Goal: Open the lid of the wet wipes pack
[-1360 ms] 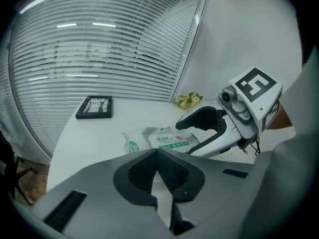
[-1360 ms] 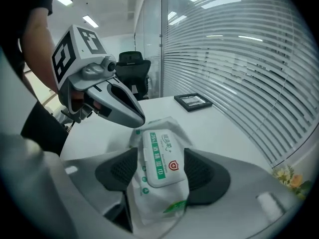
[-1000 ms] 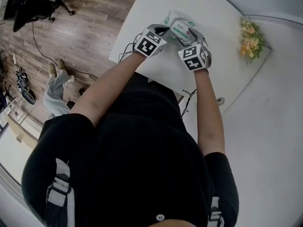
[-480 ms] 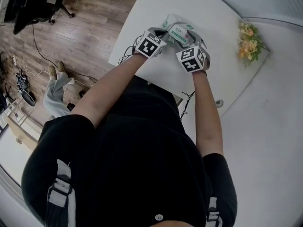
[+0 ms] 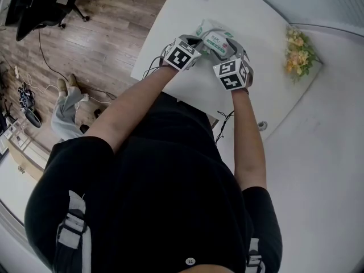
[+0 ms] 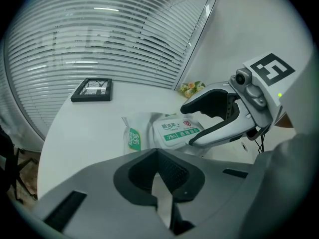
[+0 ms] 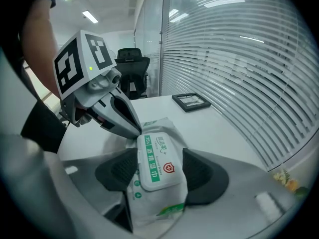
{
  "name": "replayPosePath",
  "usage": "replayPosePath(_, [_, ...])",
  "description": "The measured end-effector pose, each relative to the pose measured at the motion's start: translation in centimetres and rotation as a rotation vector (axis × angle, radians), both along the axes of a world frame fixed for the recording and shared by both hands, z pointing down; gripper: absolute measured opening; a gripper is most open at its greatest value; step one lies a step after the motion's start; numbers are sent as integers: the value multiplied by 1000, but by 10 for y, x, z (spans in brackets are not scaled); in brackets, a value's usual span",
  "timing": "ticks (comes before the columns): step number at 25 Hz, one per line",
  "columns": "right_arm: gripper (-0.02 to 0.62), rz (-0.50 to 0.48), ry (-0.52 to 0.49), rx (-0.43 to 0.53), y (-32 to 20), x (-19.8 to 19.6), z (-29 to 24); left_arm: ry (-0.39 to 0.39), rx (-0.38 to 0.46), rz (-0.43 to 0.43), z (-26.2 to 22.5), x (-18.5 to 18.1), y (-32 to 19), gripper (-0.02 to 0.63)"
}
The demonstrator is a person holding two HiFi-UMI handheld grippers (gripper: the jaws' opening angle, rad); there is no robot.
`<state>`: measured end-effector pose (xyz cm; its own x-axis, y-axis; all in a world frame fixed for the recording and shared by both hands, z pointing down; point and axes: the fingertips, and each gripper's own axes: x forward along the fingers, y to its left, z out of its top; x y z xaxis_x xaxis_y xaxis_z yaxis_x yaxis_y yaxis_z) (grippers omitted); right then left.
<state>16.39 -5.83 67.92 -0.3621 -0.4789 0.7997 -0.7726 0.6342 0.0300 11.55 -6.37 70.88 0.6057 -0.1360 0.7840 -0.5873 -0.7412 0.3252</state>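
Note:
The wet wipes pack (image 5: 215, 38), white film with green print, is held just above the white table (image 5: 256, 16). My right gripper (image 7: 158, 172) is shut on the pack (image 7: 155, 203), one dark pad on each long side. Its white lid (image 7: 158, 162) faces up and lies flat, closed. My left gripper (image 7: 135, 130) comes in from the left, its two fingers pinched together at the pack's far edge. In the left gripper view the pads (image 6: 172, 171) meet with a thin white strip between them, and the pack (image 6: 144, 133) lies just beyond.
A black picture frame (image 6: 92, 89) lies flat at the back of the table. A small bunch of flowers (image 5: 298, 49) stands at the table's right corner. Window blinds run behind. The table's near edge drops to wooden floor with an office chair (image 5: 40, 4).
Both grippers and the pack have drifted slightly away from the person's body. Both grips look unchanged, and the lid has stayed closed.

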Motion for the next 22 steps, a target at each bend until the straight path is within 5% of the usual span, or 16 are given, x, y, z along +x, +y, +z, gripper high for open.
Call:
replayPosePath(10, [295,21,24,37,-2,2,-4,7,-2,11,1,1,0,5])
replayPosePath(18, [292,51,64,161,-10,3,-25,8,-12,13,2,1,0,5])
replayPosePath(22, [221,100,63,232,-28,16,-49,11,-15,16,2,1,0,5])
